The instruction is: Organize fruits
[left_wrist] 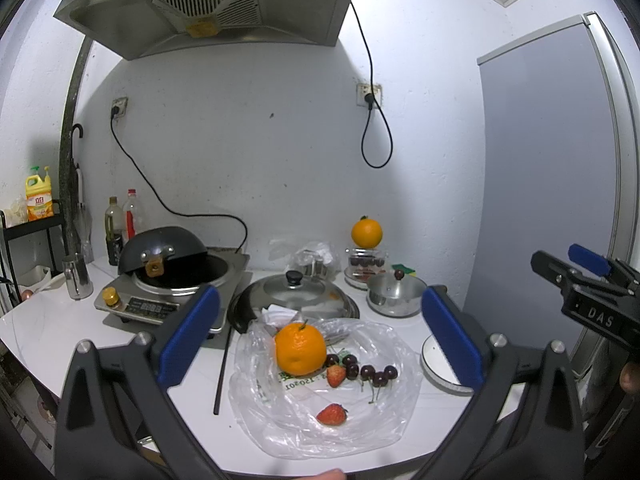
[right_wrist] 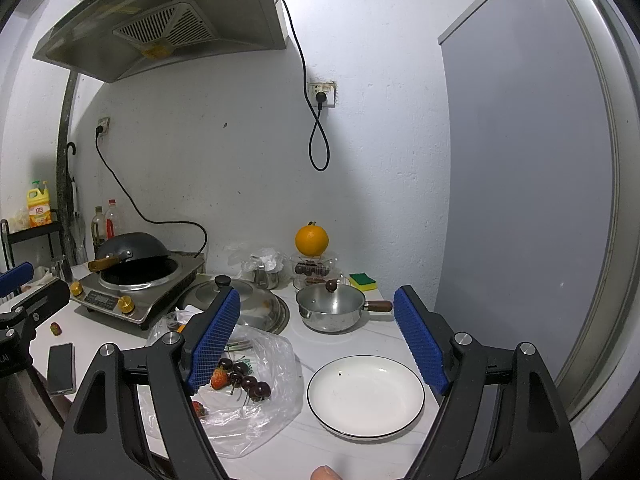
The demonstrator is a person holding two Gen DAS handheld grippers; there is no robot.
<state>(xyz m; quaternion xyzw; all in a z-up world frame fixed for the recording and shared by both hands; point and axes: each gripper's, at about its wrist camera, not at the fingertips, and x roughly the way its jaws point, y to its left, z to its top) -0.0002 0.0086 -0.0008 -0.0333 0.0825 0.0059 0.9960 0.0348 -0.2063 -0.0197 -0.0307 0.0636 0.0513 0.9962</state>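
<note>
Cherries (left_wrist: 370, 372) lie in a row running 9 to 3 o'clock on the plastic bag (left_wrist: 320, 420), stems toward 6; both the left gripper (left_wrist: 320, 336) and the right gripper (right_wrist: 320, 336) are spread wide, empty.

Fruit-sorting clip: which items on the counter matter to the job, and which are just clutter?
Job: orange, cherries, strawberries on the plastic bag; white plate.
Clutter: induction cooker, wok, glass lid, saucepan, sponge, phone.

White plate (right_wrist: 366, 396) at lower centre of the right wrist view — bare, open from above. Steel saucepan (right_wrist: 331, 312) stands just behind it. Plastic bag (right_wrist: 276, 364) crowds its left edge; wok lid (right_wrist: 248, 304) blocks upper left.
</note>
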